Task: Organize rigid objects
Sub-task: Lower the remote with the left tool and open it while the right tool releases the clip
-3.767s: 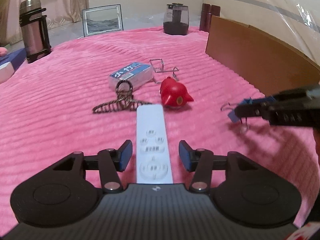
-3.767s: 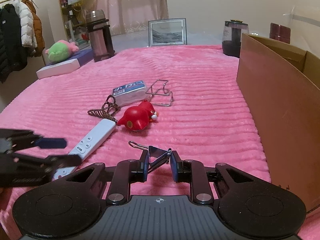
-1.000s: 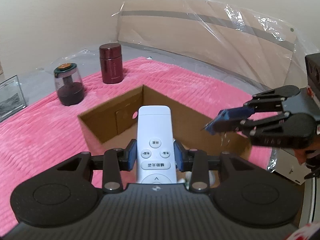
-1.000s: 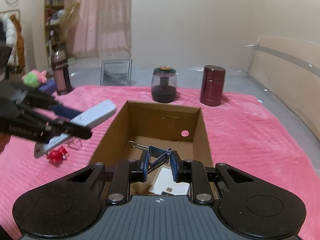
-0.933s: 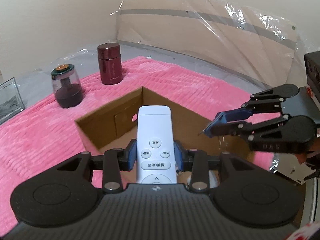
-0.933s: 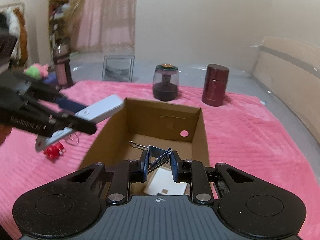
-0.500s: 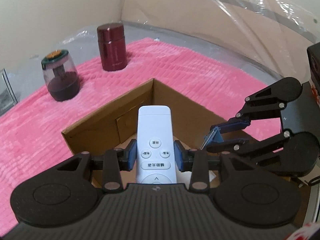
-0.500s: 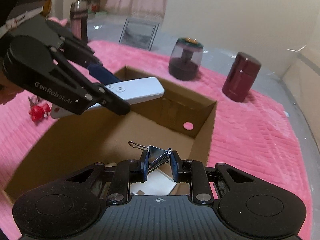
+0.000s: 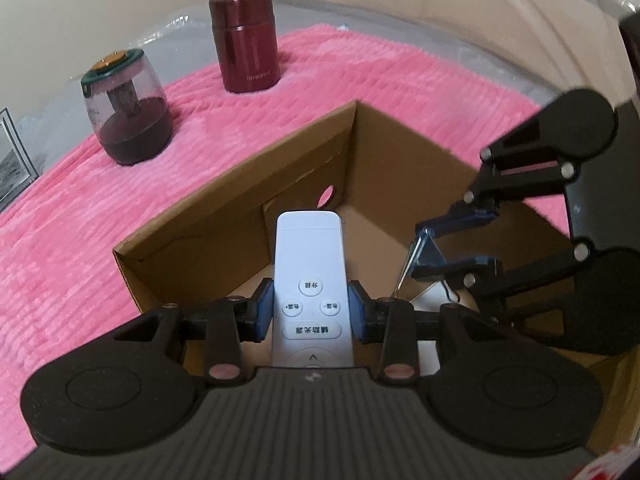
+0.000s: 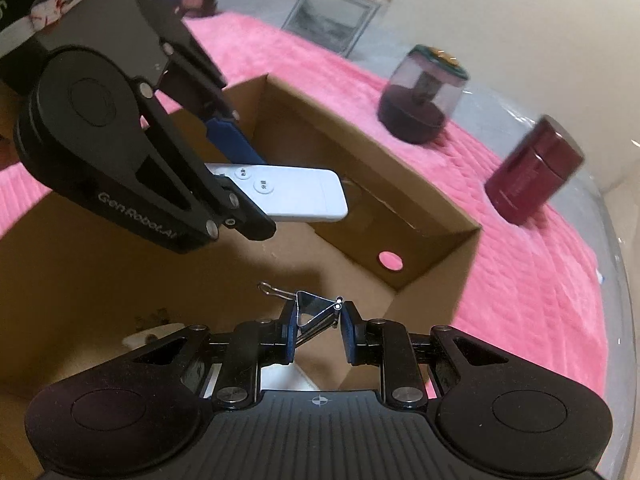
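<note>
My left gripper (image 9: 310, 312) is shut on a white remote control (image 9: 309, 264) and holds it over the open cardboard box (image 9: 224, 196). The remote also shows in the right wrist view (image 10: 292, 194), above the box floor. My right gripper (image 10: 318, 334) is shut on a blue binder clip (image 10: 312, 314) with wire handles, held inside the box (image 10: 400, 200) above its floor. In the left wrist view the right gripper (image 9: 452, 244) with the clip (image 9: 426, 254) sits just right of the remote.
A dark red canister (image 9: 244, 40) and a clear jar with a green lid (image 9: 126, 108) stand on the pink blanket (image 9: 60, 220) behind the box. White items (image 10: 148, 338) lie on the box floor. A framed picture (image 10: 332, 24) leans at the back.
Both grippers carried their objects from the blanket to the box and have now lowered into it. The box walls look closer and larger than half a second ago.
</note>
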The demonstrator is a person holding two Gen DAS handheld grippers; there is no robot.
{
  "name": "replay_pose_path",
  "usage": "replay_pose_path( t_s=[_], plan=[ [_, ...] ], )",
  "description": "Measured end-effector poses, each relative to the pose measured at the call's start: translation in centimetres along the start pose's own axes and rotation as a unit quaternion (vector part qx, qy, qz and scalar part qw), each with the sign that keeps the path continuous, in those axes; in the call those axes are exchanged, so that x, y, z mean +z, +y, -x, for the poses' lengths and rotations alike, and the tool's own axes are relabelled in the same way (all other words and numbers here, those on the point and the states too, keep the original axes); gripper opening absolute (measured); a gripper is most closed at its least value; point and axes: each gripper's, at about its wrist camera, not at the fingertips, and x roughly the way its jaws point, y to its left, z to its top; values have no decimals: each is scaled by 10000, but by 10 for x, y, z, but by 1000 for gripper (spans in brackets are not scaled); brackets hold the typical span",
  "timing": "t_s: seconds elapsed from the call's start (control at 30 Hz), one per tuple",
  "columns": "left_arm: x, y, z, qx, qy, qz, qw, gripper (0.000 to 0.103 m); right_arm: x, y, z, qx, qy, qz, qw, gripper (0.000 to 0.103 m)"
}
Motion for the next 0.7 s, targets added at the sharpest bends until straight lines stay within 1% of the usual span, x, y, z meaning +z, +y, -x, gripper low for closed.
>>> replay_pose_path(
  t_s=[0.23, 0.5, 0.7],
  plan=[
    [1, 6, -17, 34, 227, -75, 9997, 33, 8, -8, -28, 57, 326, 431, 9985, 19],
    [2, 4, -27, 80, 328, -194, 9992, 33, 15, -10, -51, 156, 637, 531, 9964, 19],
    [3, 6, -29, 85, 361, -251, 9990, 33, 17, -11, -60, 224, 749, 594, 9952, 19]
  ],
)
